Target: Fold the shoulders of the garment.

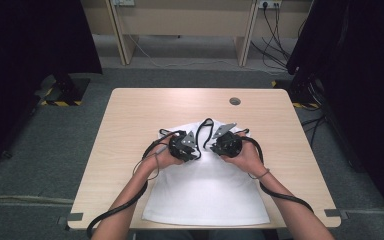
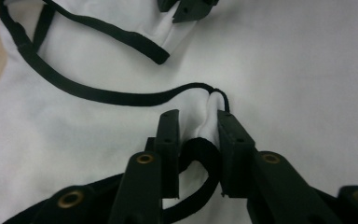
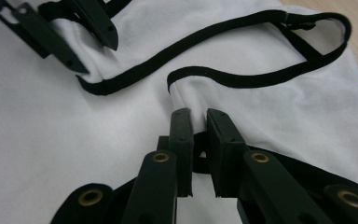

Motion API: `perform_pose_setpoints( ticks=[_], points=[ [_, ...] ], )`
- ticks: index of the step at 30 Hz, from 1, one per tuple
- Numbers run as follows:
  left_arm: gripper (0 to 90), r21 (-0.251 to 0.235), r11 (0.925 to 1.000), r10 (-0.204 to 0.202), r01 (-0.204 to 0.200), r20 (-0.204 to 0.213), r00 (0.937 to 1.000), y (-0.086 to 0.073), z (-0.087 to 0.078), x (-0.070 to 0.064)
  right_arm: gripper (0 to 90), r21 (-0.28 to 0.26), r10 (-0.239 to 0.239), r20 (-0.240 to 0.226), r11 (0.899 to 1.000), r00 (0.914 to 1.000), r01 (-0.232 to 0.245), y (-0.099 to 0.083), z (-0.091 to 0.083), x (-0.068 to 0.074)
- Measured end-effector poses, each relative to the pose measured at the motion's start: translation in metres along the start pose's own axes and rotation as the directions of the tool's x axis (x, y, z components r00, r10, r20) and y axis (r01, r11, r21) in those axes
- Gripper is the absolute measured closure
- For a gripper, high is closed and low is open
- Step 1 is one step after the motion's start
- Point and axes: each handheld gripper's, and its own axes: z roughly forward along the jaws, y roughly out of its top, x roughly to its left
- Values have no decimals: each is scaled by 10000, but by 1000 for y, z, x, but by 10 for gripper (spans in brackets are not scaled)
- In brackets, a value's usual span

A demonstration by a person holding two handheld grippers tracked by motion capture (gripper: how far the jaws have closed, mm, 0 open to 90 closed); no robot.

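Each gripper is clamped on the white top's (image 1: 207,192) black-trimmed neckline: left gripper (image 2: 196,128), right gripper (image 3: 198,123). Both should lift evenly, keeping fabric taut over the worktop (image 1: 130,107).

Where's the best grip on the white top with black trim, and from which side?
Judging by its flat lie, pinch the white top at the black-trimmed edge, coming from above with the jaws astride a raised fold. The left gripper and right gripper each pinch such a fold there, side by side.

Lab-like recording room: bare wooden table (image 1: 130,115), grey carpet (image 1: 45,145), dark curtains (image 1: 25,45), trailing cables (image 1: 275,45).
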Motion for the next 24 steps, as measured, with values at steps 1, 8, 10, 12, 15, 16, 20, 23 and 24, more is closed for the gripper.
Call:
perform_pose_setpoints(
  ticks=[1, 8, 10, 12, 15, 16, 20, 23, 24],
  points=[
    [787, -76, 9999, -79, 79, -68, 9999, 1, 0, 2, 822, -44, 9, -1, 10000, 10000, -9, 0, -3, -1],
    [832, -360, 9986, -397, 380, -500, 9980, 6, 0, 10, 831, -193, -158, -24, 9997, 9999, 157, -7, -26, -7],
    [831, -442, 9981, -448, 425, -520, 9976, 8, -1, 11, 832, -198, -216, -33, 9996, 9998, 215, -12, -32, -9],
    [829, -538, 9976, -463, 435, -518, 9976, 9, -3, 9, 832, -202, -272, -124, 9994, 9996, 270, -16, -39, -9],
    [822, -609, 9973, -444, 415, -464, 9979, 8, -5, 6, 830, -193, -403, -305, 9990, 9987, 397, -23, -43, -5],
    [818, -591, 9973, -457, 432, -407, 9981, 7, -5, 5, 826, -169, -431, -343, 9990, 9985, 425, -25, -43, -4],
    [786, -533, 9973, -508, 497, -187, 9985, 3, -3, 2, 814, -98, -387, -490, 9992, 9980, 383, -30, -36, 0],
    [700, -665, 9961, -587, 584, -16, 9983, 0, -5, 0, 789, -135, -328, -702, 9994, 9970, 319, -32, -32, 2],
    [671, -721, 9955, -608, 611, 63, 9981, -1, -7, 0, 777, -162, -296, -816, 9995, 9962, 284, -32, -32, 1]
  ],
)
